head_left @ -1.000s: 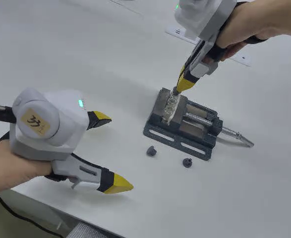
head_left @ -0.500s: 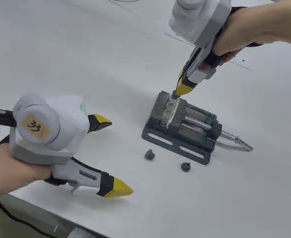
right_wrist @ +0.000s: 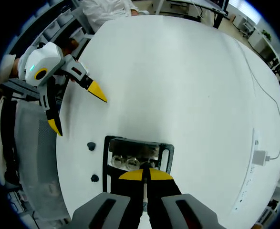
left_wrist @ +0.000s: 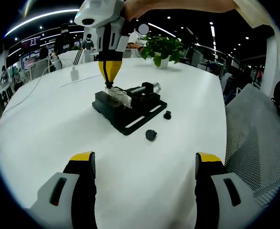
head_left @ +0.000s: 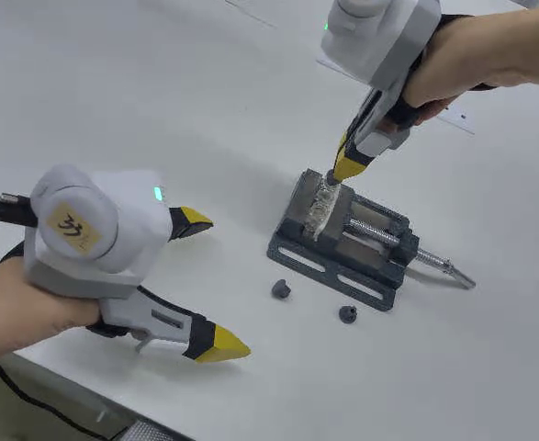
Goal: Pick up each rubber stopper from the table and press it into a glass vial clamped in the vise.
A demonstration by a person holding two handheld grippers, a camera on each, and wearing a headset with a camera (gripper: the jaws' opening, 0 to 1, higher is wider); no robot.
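I have the right tool (head_left: pixel 342 171) standing steeply over the bench vise (head_left: pixel 341 260), its yellow tips drawn together on a small dark rubber stopper (head_left: pixel 331 177) at the top of the glass vials (head_left: pixel 321 206). From the right gripper view the two jaws of this tool (right_wrist: pixel 143 174) meet with barely a slit between them, right above the clear vials (right_wrist: pixel 130 163) held between the vise (right_wrist: pixel 106 158) jaws. I cannot tell whether the stopper is seated in a vial mouth or only resting on it.

The left tool (head_left: pixel 218 285) hangs just above the table (head_left: pixel 140 101), well apart from the vise, with its jaws spread wide and nothing between them. The left gripper view shows the same gap (left_wrist: pixel 145 160), and bare table (left_wrist: pixel 39 129) beyond.

Two loose stoppers (head_left: pixel 280 290) lie on the table just in front of the vise base, one near its left end, the other (head_left: pixel 347 314) towards its right. In the left gripper view they (left_wrist: pixel 150 135) sit beside the vise (left_wrist: pixel 130 119). The vise screw handle (head_left: pixel 442 267) sticks out to the right.
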